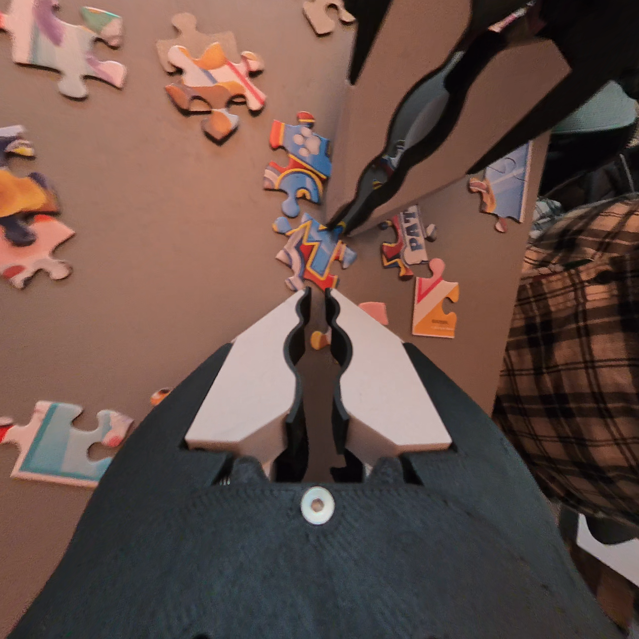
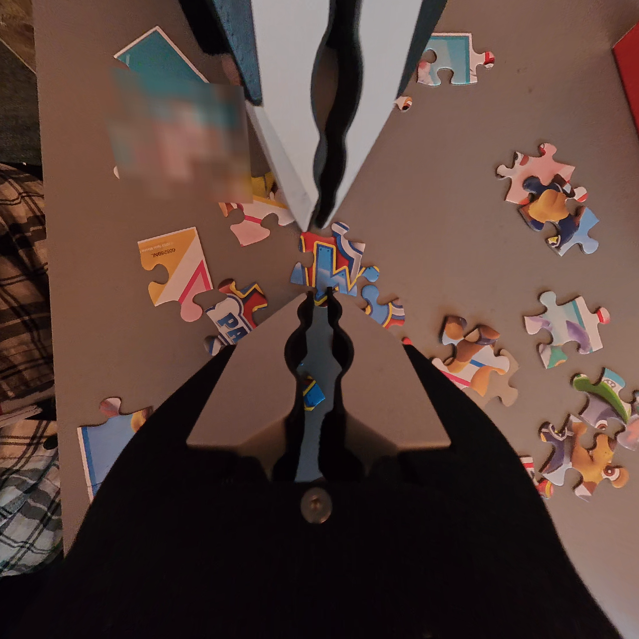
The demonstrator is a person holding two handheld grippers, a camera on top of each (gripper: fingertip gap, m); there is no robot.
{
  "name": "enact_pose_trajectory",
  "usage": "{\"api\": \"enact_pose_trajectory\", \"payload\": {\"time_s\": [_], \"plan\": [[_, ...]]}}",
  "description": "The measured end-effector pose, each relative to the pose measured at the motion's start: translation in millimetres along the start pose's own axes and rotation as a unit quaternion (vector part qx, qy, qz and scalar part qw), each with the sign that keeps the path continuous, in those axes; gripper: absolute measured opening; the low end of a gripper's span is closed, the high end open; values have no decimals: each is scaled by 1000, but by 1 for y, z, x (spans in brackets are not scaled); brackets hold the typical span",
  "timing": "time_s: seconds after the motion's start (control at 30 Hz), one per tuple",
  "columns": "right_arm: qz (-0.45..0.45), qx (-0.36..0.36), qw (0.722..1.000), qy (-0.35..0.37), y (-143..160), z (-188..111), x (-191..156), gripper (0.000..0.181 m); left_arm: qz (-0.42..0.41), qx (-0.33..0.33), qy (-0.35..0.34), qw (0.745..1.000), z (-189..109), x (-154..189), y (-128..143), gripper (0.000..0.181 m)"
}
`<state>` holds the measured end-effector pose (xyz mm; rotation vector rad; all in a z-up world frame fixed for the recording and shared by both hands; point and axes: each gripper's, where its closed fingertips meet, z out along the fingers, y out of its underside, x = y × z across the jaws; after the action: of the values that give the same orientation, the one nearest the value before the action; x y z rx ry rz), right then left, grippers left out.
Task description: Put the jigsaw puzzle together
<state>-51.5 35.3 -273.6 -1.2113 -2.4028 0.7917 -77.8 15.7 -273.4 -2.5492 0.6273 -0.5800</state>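
A blue, red and yellow zigzag puzzle piece [image 1: 316, 257] lies flat on the grey table [image 1: 155, 276]; it also shows in the right wrist view [image 2: 332, 262]. My left gripper [image 1: 318, 292] has only a narrow slit between its tips, which rest at the piece's near edge. It comes in from the top of the right wrist view [image 2: 316, 224]. My right gripper [image 2: 321, 294] is equally narrow and its tips touch the opposite edge; from the left wrist view [image 1: 337, 226] they look closed. Neither holds the piece off the table.
Loose pieces lie around: a blue paw-print piece [image 1: 304, 162], a lettered piece [image 2: 235, 311], an orange edge piece [image 2: 176, 269], a blue arc piece [image 2: 383, 307] and several joined pairs at right [image 2: 549, 200]. A plaid sleeve [image 1: 570, 345] is beside the table edge. A red box corner [image 2: 629, 69] is far right. The tips of one gripper are about 4 centimeters away from the tips of the other.
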Motion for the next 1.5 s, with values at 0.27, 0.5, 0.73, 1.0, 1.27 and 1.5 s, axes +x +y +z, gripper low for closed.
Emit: {"api": "enact_pose_trajectory", "payload": {"time_s": [0.27,0.5,0.73,1.0,1.27,1.5], "plan": [[-2,13,1000,5,-3,2,-5,5,-56,22,13,998,-2,-3,-4,19],[-8,28,999,17,-4,2,-7,0,-71,48,42,995,-1,6,-8,30],[-8,36,999,20,-3,0,-9,0,-79,67,58,993,0,8,-15,35],[-15,51,998,26,-1,-4,-10,0,-78,105,79,988,-4,12,-31,37],[-30,54,997,38,6,-6,-12,0,-51,129,134,981,-7,40,-52,12],[-16,45,998,50,14,-14,-8,0,-32,57,22,998,-7,13,-31,32]]}}
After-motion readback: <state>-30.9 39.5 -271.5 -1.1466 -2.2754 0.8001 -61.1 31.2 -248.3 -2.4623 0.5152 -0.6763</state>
